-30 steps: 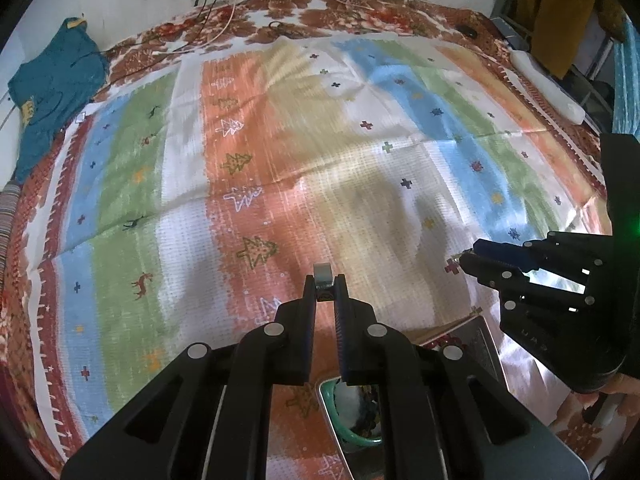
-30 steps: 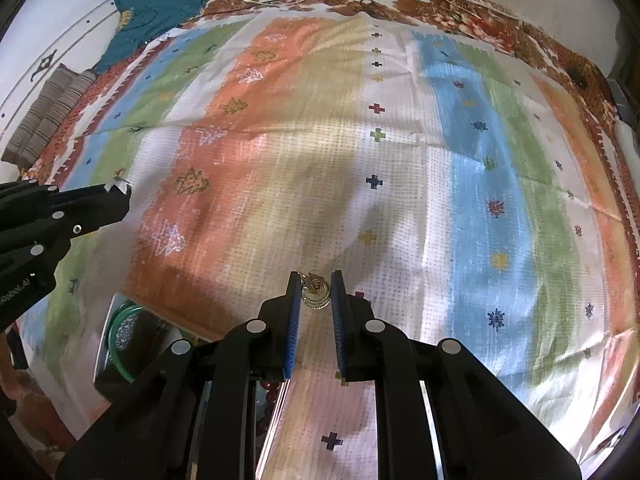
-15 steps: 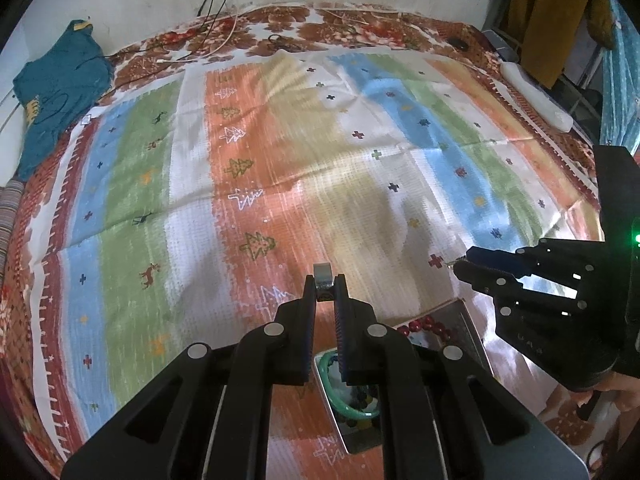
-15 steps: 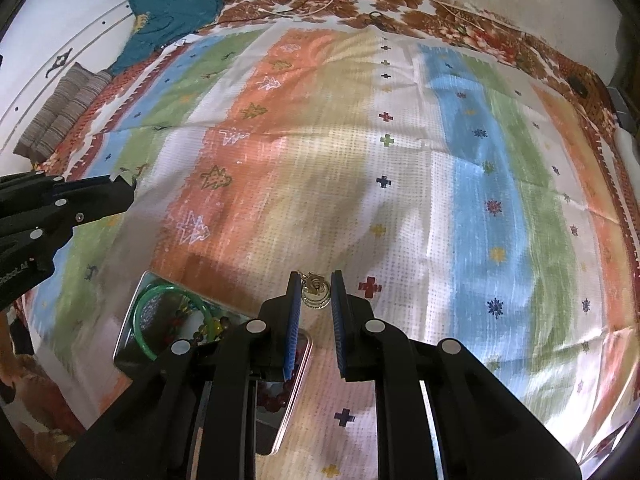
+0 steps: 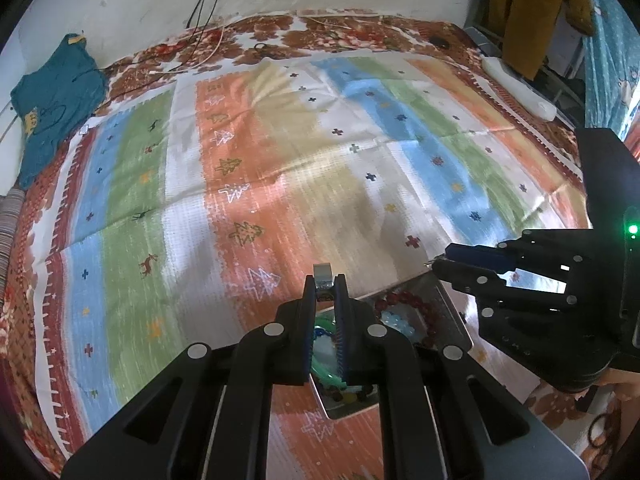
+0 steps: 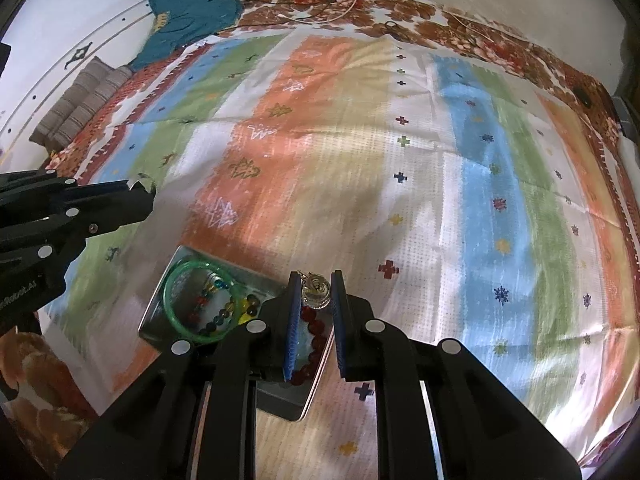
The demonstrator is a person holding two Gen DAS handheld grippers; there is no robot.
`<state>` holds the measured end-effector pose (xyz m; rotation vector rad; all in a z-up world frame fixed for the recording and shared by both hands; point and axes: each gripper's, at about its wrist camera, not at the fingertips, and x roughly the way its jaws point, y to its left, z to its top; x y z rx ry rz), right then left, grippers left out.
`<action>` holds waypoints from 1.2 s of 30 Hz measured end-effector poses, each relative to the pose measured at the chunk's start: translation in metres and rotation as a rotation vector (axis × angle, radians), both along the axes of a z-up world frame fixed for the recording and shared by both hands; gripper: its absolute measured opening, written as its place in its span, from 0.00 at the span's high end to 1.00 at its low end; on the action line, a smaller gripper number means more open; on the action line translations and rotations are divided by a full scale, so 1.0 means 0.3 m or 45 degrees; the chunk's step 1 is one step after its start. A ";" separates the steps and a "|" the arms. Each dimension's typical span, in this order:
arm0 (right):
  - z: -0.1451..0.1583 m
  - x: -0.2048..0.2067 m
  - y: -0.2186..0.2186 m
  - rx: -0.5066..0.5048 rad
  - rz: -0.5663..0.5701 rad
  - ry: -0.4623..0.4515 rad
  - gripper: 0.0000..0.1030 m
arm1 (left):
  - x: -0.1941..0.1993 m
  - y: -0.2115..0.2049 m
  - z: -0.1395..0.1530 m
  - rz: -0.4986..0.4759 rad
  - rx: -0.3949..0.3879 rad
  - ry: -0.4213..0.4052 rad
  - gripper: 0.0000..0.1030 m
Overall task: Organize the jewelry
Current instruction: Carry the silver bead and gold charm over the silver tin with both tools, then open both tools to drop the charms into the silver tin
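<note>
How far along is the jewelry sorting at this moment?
Mostly done: the metal tray already holds a green bangle, red beads and mixed beads. In hand: the left gripper grips a silver ring; the right gripper grips a gold piece. Left: dropping both into the tray.

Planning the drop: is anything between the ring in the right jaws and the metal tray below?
Nothing visible blocks it. The right gripper holds the ring over the tray edge; the red bead bracelet already lies beneath.
</note>
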<state>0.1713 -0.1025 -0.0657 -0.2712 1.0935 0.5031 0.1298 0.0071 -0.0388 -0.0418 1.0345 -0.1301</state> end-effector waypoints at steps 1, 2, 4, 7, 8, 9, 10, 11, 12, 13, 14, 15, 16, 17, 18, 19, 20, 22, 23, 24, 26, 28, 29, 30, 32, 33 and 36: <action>0.001 -0.005 -0.001 0.001 0.002 0.000 0.85 | -0.007 -0.003 0.002 -0.002 -0.002 -0.003 0.92; 0.003 -0.012 -0.002 0.002 0.004 -0.001 0.85 | -0.013 -0.006 0.004 -0.005 -0.001 -0.006 0.92; 0.004 -0.021 -0.003 0.005 0.009 -0.001 0.85 | -0.029 -0.014 0.008 -0.011 0.003 -0.012 0.92; 0.007 -0.040 0.000 0.008 0.023 0.000 0.85 | -0.046 -0.027 0.007 -0.023 0.005 -0.014 0.92; 0.006 -0.045 -0.001 0.011 0.026 0.002 0.85 | -0.049 -0.029 0.005 -0.025 0.007 -0.013 0.92; 0.006 -0.052 -0.001 0.014 0.028 0.005 0.85 | -0.053 -0.031 0.004 -0.026 0.008 -0.011 0.92; 0.005 -0.058 -0.002 0.017 0.031 0.008 0.85 | -0.057 -0.031 0.004 -0.024 0.007 -0.011 0.92; 0.004 -0.064 -0.004 0.020 0.033 0.010 0.84 | -0.056 -0.032 0.004 -0.025 0.008 -0.012 0.92; 0.005 -0.071 -0.006 0.028 0.037 0.015 0.85 | -0.058 -0.033 0.003 -0.027 0.010 -0.012 0.92; 0.004 -0.077 -0.009 0.037 0.039 0.021 0.84 | -0.056 -0.032 0.003 -0.028 0.010 -0.011 0.92; 0.003 -0.083 -0.011 0.047 0.040 0.030 0.85 | -0.056 -0.032 0.004 -0.028 0.006 -0.010 0.92; 0.003 -0.088 -0.011 0.052 0.044 0.035 0.84 | -0.060 -0.034 0.004 -0.029 0.000 -0.011 0.92; 0.003 -0.093 -0.009 0.056 0.051 0.036 0.84 | -0.063 -0.035 0.004 -0.030 -0.003 -0.013 0.92; 0.004 -0.097 -0.005 0.058 0.055 0.035 0.84 | -0.067 -0.036 0.005 -0.030 -0.006 -0.015 0.92; 0.006 -0.100 -0.003 0.066 0.059 0.033 0.84 | -0.070 -0.036 0.005 -0.029 -0.010 -0.015 0.92; 0.008 -0.101 -0.002 0.076 0.059 0.034 0.84 | -0.075 -0.038 0.005 -0.029 -0.013 -0.013 0.92; 0.009 -0.100 -0.002 0.081 0.056 0.035 0.84 | -0.075 -0.039 0.002 -0.027 -0.014 -0.011 0.91; 0.010 -0.098 -0.005 0.086 0.049 0.033 0.84 | -0.079 -0.039 0.001 -0.018 -0.016 -0.009 0.89; 0.009 -0.096 -0.005 0.084 0.046 0.034 0.84 | -0.077 -0.035 -0.001 -0.009 -0.020 -0.003 0.85; 0.009 -0.094 -0.009 0.082 0.039 0.033 0.83 | -0.079 -0.031 -0.001 0.000 -0.022 -0.002 0.81; 0.010 -0.088 -0.023 0.080 0.016 0.029 0.71 | -0.082 -0.017 0.005 0.024 -0.028 -0.008 0.78; 0.012 -0.090 -0.030 0.075 0.004 0.023 0.67 | -0.088 -0.008 0.011 0.039 -0.037 -0.015 0.75; 0.013 -0.091 -0.034 0.075 -0.002 0.021 0.65 | -0.094 -0.003 0.014 0.046 -0.042 -0.020 0.73; 0.017 -0.094 -0.039 0.075 -0.010 0.014 0.64 | -0.102 -0.001 0.016 0.050 -0.044 -0.023 0.70; 0.022 -0.098 -0.045 0.071 -0.019 0.002 0.58 | -0.115 0.003 0.019 0.057 -0.046 -0.029 0.67; 0.026 -0.102 -0.050 0.069 -0.027 -0.006 0.56 | -0.123 0.005 0.021 0.061 -0.049 -0.031 0.66; 0.038 -0.112 -0.067 0.069 -0.042 -0.027 0.49 | -0.155 0.012 0.026 0.074 -0.051 -0.043 0.59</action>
